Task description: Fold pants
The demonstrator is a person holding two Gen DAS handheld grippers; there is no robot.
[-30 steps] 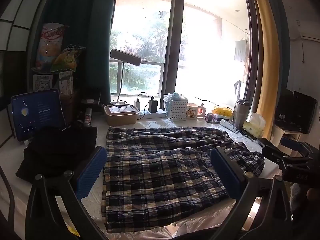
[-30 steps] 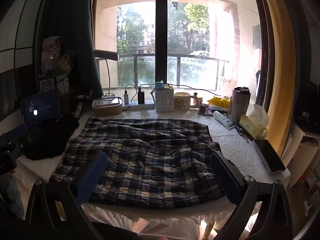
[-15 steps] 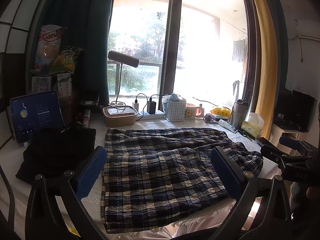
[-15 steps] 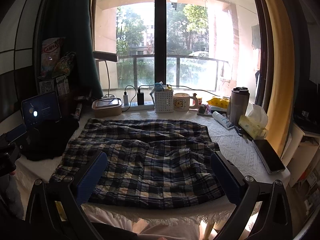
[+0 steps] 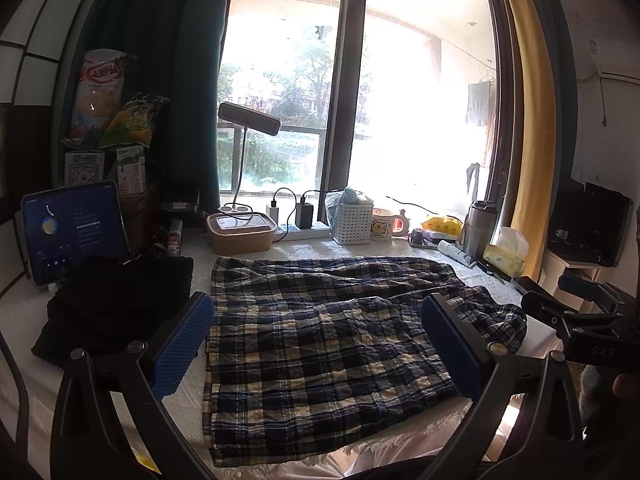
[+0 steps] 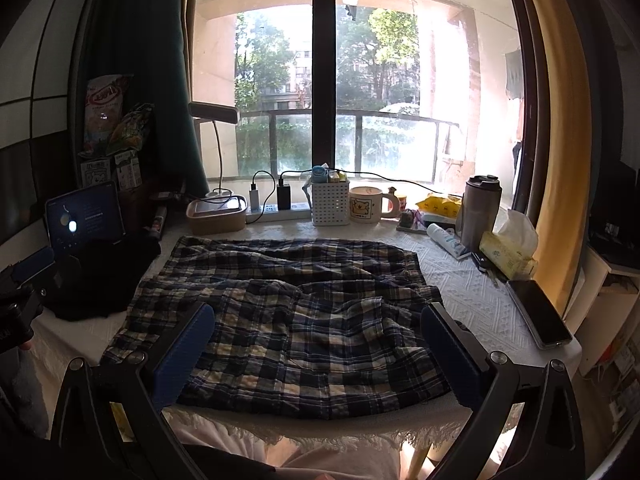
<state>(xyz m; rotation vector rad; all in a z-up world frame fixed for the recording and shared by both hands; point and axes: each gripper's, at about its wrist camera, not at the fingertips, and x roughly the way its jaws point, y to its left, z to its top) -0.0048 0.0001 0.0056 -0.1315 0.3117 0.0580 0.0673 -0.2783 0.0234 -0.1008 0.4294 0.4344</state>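
— Little has been moved since a second ago: the left gripper (image 5: 316,340) has been lifted slightly, so the plaid pants (image 5: 320,336) are seen a bit lower.

— How are the jaws held?

— Both are spread wide, nothing clamped; the right gripper (image 6: 316,352) is held above the near hem.

— And the pants?

— Laid rumpled across the white table (image 6: 480,300), bunched toward 3 o'clock. A black garment (image 5: 116,300) is seen at 9 o'clock, a phone (image 6: 538,314) at 3.

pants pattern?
Plaid check, dark navy with cream and white, on the pants. Clearest in the right wrist view.
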